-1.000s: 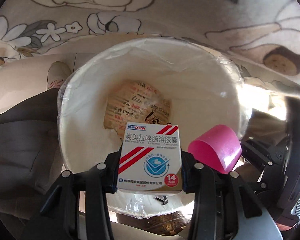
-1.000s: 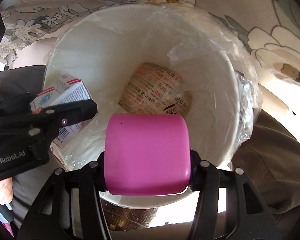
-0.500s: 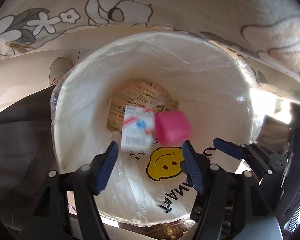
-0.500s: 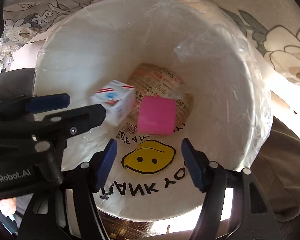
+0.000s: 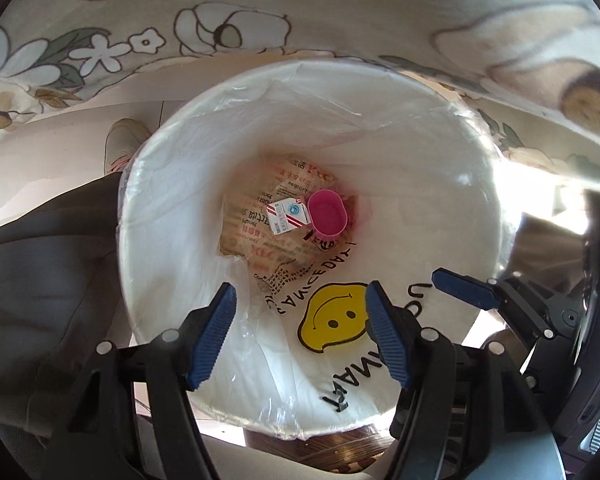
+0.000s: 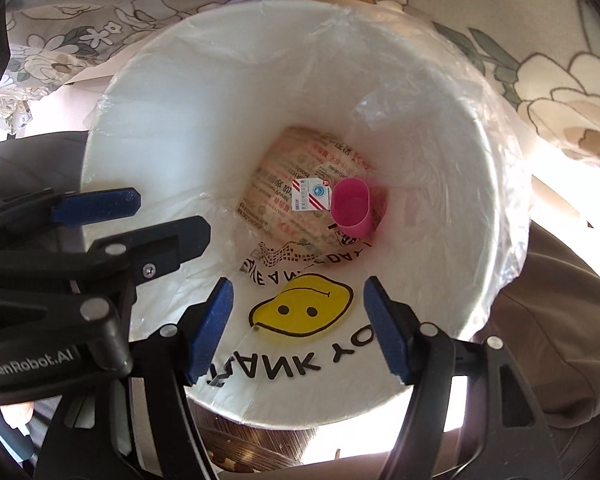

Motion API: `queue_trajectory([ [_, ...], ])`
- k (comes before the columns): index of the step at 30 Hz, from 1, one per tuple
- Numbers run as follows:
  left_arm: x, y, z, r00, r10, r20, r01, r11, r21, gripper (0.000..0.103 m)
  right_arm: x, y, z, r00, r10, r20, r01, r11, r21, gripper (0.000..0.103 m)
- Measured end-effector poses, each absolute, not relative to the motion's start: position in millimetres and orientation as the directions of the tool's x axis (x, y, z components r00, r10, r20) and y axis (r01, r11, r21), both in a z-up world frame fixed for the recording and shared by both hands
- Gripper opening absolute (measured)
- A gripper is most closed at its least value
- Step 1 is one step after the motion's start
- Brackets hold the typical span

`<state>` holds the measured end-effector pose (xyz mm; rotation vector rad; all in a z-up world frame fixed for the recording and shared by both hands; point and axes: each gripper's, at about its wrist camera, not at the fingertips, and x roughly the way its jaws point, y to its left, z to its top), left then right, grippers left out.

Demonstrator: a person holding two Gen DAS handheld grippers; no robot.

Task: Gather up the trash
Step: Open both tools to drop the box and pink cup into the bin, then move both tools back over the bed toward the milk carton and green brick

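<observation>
A white bin [image 5: 172,184] [image 6: 172,80], lined with a clear bag that has a yellow smiley print, fills both views. At its bottom lie a small medicine box [image 5: 286,216] [image 6: 310,194] and a pink cup [image 5: 327,213] [image 6: 351,206] on a printed paper wrapper [image 5: 252,232] [image 6: 276,184]. My left gripper [image 5: 300,320] is open and empty above the bin's near rim. My right gripper [image 6: 299,318] is open and empty above the near rim too. The left gripper also shows at the left of the right wrist view [image 6: 116,220].
A floral cloth [image 5: 340,8] [image 6: 540,40] hangs behind the bin. Dark fabric [image 5: 40,280] lies at the left and brown fabric [image 6: 560,340] at the right. A strip of wooden floor [image 6: 260,456] shows below the bin's rim.
Both grippers opened. The medicine box left the left gripper and the pink cup left the right gripper; both fell and now rest at the bin's bottom.
</observation>
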<state>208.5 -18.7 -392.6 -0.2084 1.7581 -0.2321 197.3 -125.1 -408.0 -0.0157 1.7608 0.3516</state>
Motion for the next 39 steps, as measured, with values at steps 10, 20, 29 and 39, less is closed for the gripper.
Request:
queue_trajectory([
  [10,180.2,-18.5,-317.0,-0.122,-0.235,-0.964,0.166,0.953,-0.253,0.069,173.0,-133.5,-342.8,-0.210,0.215,-0.954,-0.288,0.919,0.270,0.068],
  [20,155.3,26.9,-182.6,0.141,-0.291,-0.946,0.232,0.939,-0.254,0.069,150.4,-164.3,-205.8,-0.019,0.257,-0.966,-0.395,0.886,0.244,0.068],
  [29,193.1,39.3,-48.5,0.465,-0.213,-0.859,0.263,0.960,-0.096,0.080,175.5,-186.9,-48.8,0.299,0.362,-0.883,-0.443,0.872,0.208,0.068],
  [39,299.5,38.0,25.6,0.602,-0.189,-0.776,0.210,0.975,-0.074,0.085,242.3,-184.5,46.6,0.563,0.382,-0.733,-0.440,0.889,0.125,0.068],
])
